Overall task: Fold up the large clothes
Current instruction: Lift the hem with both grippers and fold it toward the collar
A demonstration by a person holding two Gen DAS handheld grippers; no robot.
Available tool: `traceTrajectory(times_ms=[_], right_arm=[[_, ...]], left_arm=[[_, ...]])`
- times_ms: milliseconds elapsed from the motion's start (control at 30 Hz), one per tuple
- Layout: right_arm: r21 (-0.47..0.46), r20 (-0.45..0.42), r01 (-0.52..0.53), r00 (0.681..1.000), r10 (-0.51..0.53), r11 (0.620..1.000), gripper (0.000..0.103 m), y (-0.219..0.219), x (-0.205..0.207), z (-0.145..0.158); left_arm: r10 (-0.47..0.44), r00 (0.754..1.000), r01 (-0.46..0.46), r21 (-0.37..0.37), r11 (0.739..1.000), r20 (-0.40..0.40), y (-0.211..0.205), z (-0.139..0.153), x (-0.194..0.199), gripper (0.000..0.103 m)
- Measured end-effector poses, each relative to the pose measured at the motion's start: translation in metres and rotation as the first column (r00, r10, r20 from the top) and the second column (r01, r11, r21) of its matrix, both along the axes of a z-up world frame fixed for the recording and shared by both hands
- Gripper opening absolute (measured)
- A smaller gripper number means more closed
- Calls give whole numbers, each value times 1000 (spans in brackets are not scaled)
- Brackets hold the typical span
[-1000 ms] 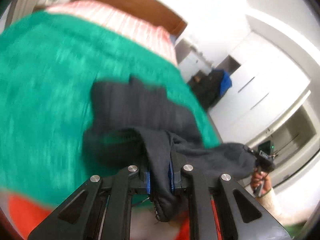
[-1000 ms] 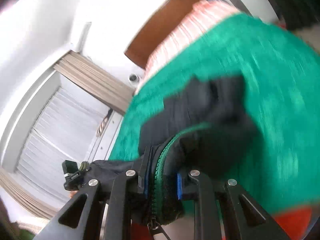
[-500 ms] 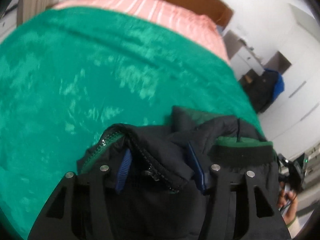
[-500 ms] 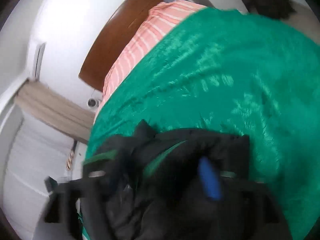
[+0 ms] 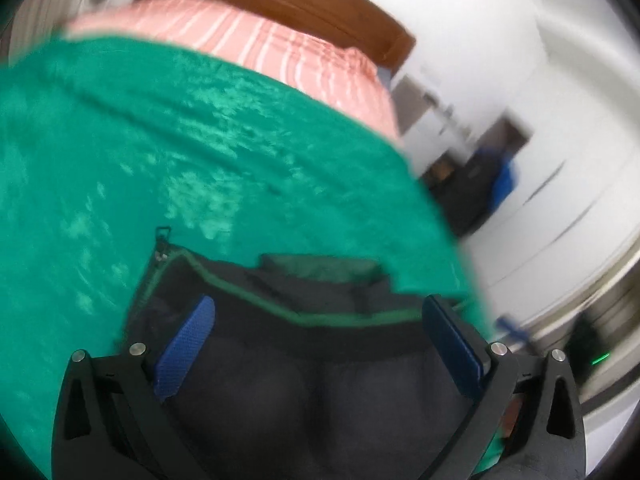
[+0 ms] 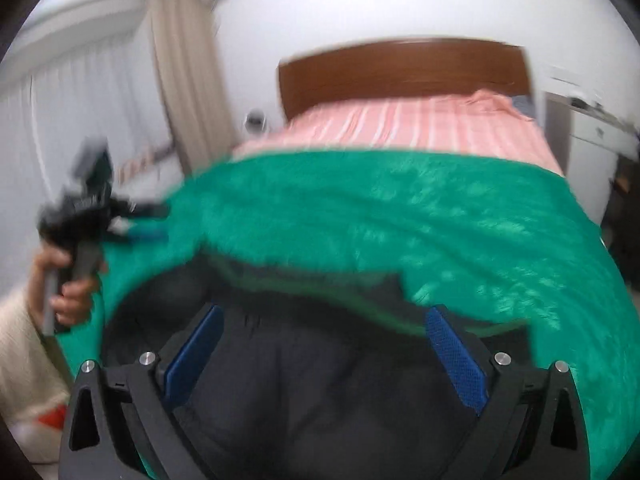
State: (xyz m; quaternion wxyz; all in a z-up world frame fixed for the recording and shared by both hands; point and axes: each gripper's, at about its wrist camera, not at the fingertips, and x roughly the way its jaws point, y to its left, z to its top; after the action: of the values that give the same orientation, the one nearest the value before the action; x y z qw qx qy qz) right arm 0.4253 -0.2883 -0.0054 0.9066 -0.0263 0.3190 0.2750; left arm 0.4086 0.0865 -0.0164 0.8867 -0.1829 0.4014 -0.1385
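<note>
A black jacket point(image 5: 304, 360) with green lining and a zipper along its edge lies on the green blanket point(image 5: 160, 152) at the near edge of the bed. It also shows in the right wrist view point(image 6: 320, 368). My left gripper point(image 5: 316, 332) is open just above the jacket, holding nothing. My right gripper point(image 6: 324, 344) is open above the jacket too, also empty. In the right wrist view the left gripper point(image 6: 92, 216) shows at the far left in a hand.
A pink striped sheet point(image 6: 408, 124) covers the far part of the bed below a brown headboard point(image 6: 400, 68). Curtains point(image 6: 176, 80) hang at the left. White cabinets point(image 5: 560, 184) and a dark bag point(image 5: 480, 188) stand at the right.
Both grippers were shut on the jacket and holding it up a second ago. They lowered it onto the blanket and opened, letting it go.
</note>
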Motion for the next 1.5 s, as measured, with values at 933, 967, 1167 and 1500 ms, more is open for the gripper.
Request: traceTrajectory(times_ms=[933,967,1167,1500], right_arm=[[120,-129,159,981,-143,980,102,-14,69,-123],[115,-130,160,981,-145,980,102,-14,69,-122],[106,-148,160,979,-143,981,102,-14,71,-119],[219,-109,214,975,-194,952,102,-57,-1,-44]], left_arm=[[154,988,-152,106,983,-16,30,-134,26,103],[153,987,-148,119,982,-40,29,-131,28,103],[59,997,-67,188,980,48,-3,-39,-11,101],[-135,990,134,389,912,-24,-121,-107,-23,103]])
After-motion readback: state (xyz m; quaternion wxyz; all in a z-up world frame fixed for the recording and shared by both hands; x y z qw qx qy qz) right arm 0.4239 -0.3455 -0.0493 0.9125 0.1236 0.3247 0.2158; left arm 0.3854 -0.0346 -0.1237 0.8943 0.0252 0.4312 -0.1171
